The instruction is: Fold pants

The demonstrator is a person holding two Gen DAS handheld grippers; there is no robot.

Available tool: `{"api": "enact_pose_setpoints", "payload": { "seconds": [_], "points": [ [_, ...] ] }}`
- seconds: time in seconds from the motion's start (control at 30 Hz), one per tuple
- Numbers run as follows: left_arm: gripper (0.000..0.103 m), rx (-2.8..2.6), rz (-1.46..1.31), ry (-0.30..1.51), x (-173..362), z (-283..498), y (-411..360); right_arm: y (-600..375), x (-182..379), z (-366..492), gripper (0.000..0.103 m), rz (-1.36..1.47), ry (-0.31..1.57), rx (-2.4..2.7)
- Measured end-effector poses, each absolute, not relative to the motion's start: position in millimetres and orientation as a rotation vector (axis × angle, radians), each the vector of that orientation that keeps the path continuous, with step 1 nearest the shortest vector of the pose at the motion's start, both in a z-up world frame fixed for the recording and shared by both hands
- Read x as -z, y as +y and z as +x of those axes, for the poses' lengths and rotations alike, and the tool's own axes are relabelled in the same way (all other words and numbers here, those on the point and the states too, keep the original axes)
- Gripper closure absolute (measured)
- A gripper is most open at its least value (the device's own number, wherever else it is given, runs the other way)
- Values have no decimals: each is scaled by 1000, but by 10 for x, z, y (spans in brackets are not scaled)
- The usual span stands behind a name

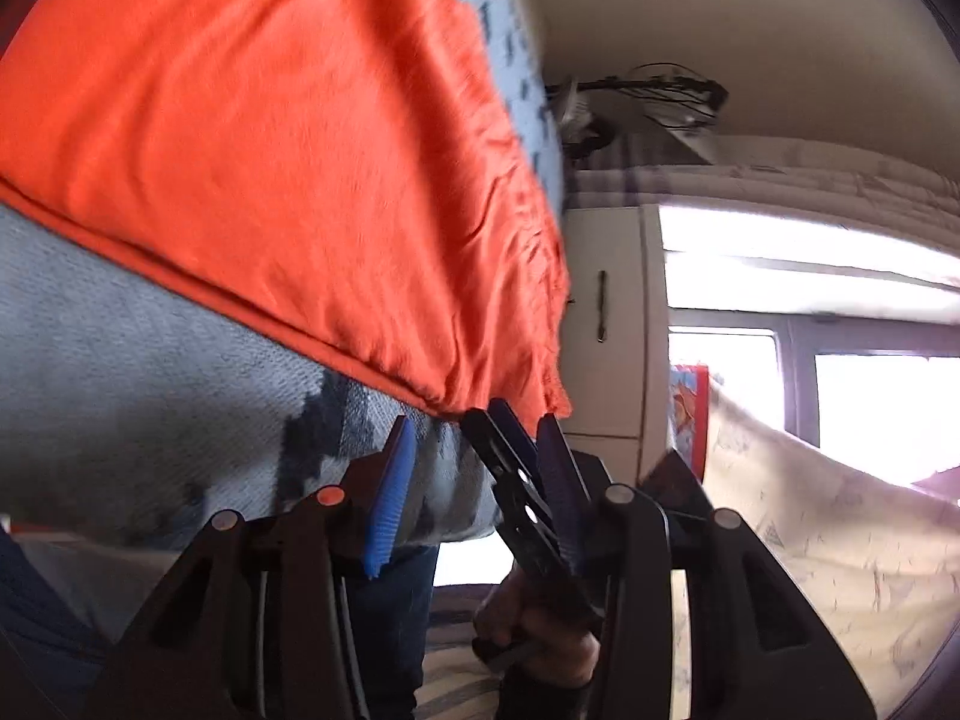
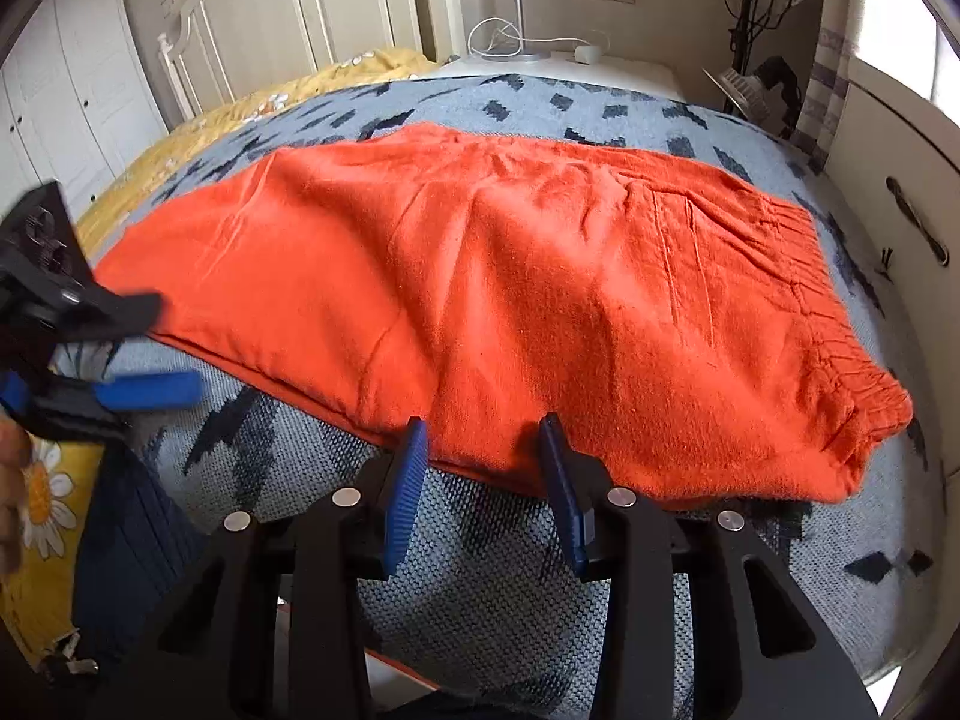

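**Pants lie flat on the blanket, both grippers open**

Pants of orange, soft woven cotton (image 2: pixel 510 300) lie spread and already doubled leg over leg on a grey knitted blanket with dark blocky marks (image 2: pixel 456 546), which covers the bed. The gathered elastic waistband (image 2: pixel 840 360) points toward the blanket's right edge; the leg hems reach toward its left edge. The long folded edge runs along the near side.

I judge the cloth light, limp and not slippery: it will drape and crease wherever it is lifted, so it wants two holds at once, one near the waistband corner and one at the hems, pinched through both layers.

The right gripper (image 2: pixel 483 468) hovers at the near long edge with its blue-padded jaws apart, the cloth just beyond the tips and not pinched. The left gripper (image 2: pixel 150 348) sits by the hem end at the blanket's left edge, jaws likewise apart and empty. In the left wrist view the picture is blurred and tilted, and the right gripper's fingers cross its gap.

A yellow flowered sheet (image 2: pixel 42 504) shows under the blanket's left edge.
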State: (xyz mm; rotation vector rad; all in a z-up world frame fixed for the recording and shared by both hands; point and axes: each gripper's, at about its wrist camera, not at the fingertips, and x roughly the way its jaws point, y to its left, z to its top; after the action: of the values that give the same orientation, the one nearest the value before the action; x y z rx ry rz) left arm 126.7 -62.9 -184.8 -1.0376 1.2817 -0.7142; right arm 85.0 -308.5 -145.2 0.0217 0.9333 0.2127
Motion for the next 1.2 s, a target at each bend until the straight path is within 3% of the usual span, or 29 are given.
{"api": "enact_pose_setpoints", "payload": {
  "seconds": [0.3, 0.47, 0.5, 0.63, 0.73, 0.87, 1.0, 1.1, 1.2],
  "points": [
    [74, 567, -1049, 1328, 2090, 1366, -835, -3039, 1465, 814, 64, -20, 909, -211],
    [92, 503, -1084, 1291, 2126, 1352, -787, -3032, 1475, 794, 63, -24, 901, -208],
    [101, 494, -1067, 1283, 2106, 1358, -788, -3021, 1474, 791, 63, -32, 901, -206],
    [101, 469, -848, 1246, 1896, 1238, -861, -3025, 1413, 793, 61, -21, 926, -194],
    [101, 463, -787, 1231, 1862, 1174, -903, -3043, 1279, 818, 50, 17, 896, -176],
    [101, 456, -772, 1237, 1892, 1174, -952, -3030, 1145, 975, 50, 43, 842, -135],
    [94, 517, -788, 1252, 1874, 1125, -899, -2948, 1405, 1231, 50, -51, 938, -73],
    [87, 578, -681, 1135, 1531, 1008, -703, -2929, 1507, 1177, 49, -94, 928, -69],
    [56, 485, -557, 998, 1234, 1308, -291, -2920, 1523, 1152, 48, -112, 922, -64]
  ]
}}
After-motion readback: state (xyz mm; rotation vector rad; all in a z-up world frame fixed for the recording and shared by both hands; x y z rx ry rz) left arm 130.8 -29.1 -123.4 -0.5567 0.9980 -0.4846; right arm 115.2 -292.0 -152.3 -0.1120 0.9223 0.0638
